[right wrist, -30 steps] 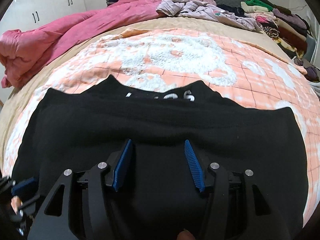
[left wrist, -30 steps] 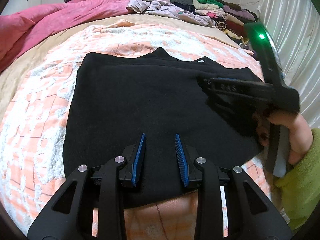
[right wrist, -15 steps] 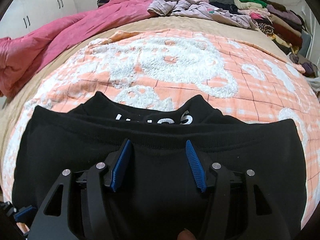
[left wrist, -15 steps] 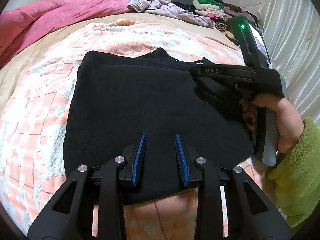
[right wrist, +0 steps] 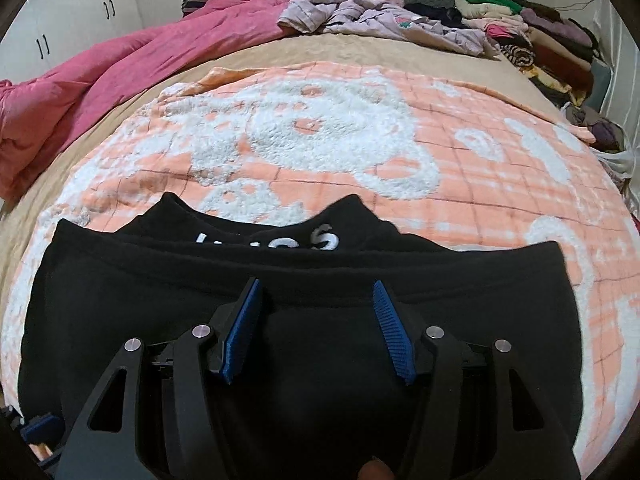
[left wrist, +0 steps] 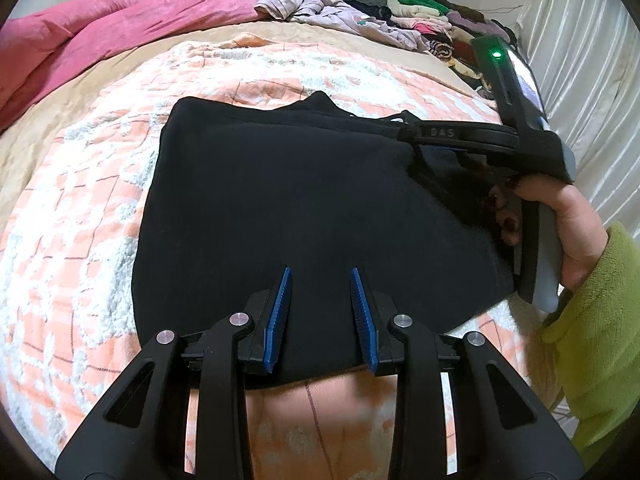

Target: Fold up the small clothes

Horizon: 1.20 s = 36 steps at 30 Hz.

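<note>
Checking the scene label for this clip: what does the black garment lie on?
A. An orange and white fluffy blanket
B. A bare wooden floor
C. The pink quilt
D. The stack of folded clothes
A: the black garment lies spread on the orange and white fluffy blanket; the pink quilt and stacked clothes sit farther back.

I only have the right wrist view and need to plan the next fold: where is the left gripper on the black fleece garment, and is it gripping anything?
Observer: The left gripper is poised over the near hem of the black fleece garment, jaws apart, its blue pads pinching nothing.
Operator: Does that near hem lie flat?
Observer: Yes, it lies smooth on the orange-and-white fleecy blanket, which shows bare just below the hem.
Operator: How does my right gripper look from the side?
Observer: The right gripper reaches over the garment's far right corner. I cannot tell whether it touches the cloth.
</note>
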Tool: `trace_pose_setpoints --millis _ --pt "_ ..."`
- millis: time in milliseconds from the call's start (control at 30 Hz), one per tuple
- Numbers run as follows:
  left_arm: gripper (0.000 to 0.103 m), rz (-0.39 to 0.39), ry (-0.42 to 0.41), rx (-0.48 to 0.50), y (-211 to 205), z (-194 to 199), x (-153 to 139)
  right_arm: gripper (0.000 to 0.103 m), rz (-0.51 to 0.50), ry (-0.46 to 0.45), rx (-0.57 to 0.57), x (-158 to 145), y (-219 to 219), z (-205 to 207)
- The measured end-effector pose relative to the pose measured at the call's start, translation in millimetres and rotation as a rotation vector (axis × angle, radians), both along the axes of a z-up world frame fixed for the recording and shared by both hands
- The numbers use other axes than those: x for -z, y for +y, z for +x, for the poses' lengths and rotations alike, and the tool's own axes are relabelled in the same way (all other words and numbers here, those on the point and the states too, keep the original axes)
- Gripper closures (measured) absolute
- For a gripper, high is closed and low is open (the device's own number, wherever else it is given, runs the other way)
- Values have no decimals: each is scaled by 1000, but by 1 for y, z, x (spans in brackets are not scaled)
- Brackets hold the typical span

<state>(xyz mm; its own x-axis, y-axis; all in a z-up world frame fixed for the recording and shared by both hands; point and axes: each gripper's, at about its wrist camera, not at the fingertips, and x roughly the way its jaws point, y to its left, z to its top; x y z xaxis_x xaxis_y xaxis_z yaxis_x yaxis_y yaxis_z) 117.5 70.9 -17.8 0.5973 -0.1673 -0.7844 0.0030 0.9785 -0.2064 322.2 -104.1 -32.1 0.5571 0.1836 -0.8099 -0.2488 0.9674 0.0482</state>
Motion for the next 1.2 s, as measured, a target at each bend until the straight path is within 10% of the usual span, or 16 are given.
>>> trace_pose_setpoints --millis 433,800,1200 --pt "70 -4 -7 -19 3 -8 -8 29 81 -86 -4 -37 -36 -47" --pt "39 -13 -62 -49 12 -24 -35 7 198 -195 6 -85 -59 -110" --pt "11 47 -139 -131 29 -40 -72 5 178 -325 -43 -122 -57 -161"
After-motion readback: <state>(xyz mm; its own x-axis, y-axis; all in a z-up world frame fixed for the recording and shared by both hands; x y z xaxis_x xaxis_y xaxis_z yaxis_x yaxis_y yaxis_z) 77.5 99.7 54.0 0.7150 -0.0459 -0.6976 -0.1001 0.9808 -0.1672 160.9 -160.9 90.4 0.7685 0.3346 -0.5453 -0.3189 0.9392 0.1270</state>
